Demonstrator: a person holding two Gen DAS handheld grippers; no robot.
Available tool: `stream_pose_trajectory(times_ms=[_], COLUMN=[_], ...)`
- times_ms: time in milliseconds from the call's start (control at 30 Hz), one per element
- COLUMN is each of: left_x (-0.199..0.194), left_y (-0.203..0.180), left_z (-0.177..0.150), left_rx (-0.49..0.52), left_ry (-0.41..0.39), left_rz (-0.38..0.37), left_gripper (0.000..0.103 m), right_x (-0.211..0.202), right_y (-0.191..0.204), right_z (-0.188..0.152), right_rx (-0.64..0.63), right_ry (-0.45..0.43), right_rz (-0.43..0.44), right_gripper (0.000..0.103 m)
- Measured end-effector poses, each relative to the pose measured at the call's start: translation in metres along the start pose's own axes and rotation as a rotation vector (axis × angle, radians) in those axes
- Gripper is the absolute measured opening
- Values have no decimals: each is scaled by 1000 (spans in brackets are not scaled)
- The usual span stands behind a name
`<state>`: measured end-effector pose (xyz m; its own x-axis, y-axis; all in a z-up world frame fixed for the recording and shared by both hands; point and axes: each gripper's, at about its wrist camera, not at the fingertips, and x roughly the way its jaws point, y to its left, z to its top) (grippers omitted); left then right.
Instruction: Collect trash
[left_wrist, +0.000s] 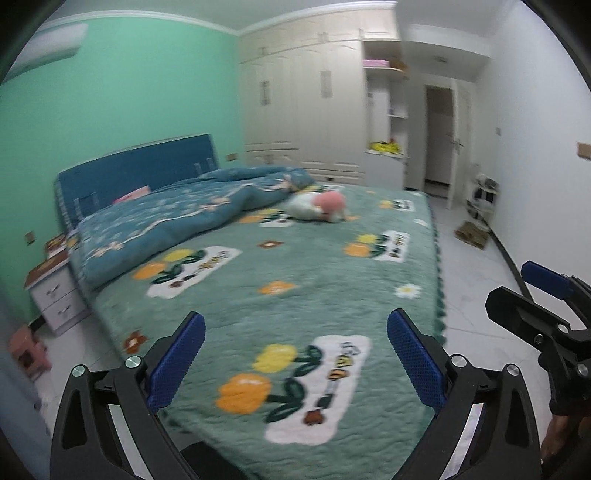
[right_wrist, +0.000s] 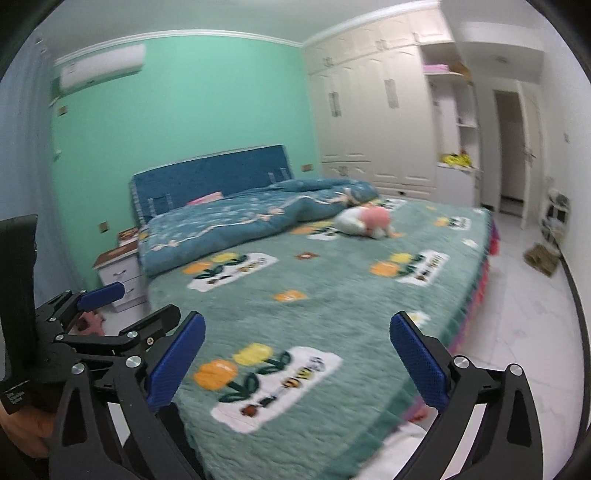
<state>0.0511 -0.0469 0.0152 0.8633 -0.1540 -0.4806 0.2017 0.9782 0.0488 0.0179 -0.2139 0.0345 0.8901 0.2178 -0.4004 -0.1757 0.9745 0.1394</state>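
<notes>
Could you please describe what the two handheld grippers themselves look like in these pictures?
Both look alike. The left gripper and the right gripper each have two black angular linkage arms joined by round silver bolts, ending in flat fingers faced with textured blue pads. The right wrist view also shows a black block with small white lettering on the left gripper's body. No cables show.

No legible text, labels or numbers anywhere.
</notes>
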Motion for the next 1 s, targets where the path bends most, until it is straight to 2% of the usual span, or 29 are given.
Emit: stream_pose_trajectory(times_ms=[200, 367, 1000], left_x=[-11, -17, -18], left_y=[41, 53, 54], left_z=[-5, -10, -10], left_rx=[-101, -118, -113], left_ry=[-32, -52, -70], left_rz=[65, 120, 107], left_gripper=[97, 97, 97], right_x=[7, 10, 17], right_y=[33, 39, 28], right_z=[11, 7, 3], right_rx=[-54, -34, -1], right_ry=[-56, -58, -22], right_rz=[33, 32, 26], right_gripper=[98, 98, 98])
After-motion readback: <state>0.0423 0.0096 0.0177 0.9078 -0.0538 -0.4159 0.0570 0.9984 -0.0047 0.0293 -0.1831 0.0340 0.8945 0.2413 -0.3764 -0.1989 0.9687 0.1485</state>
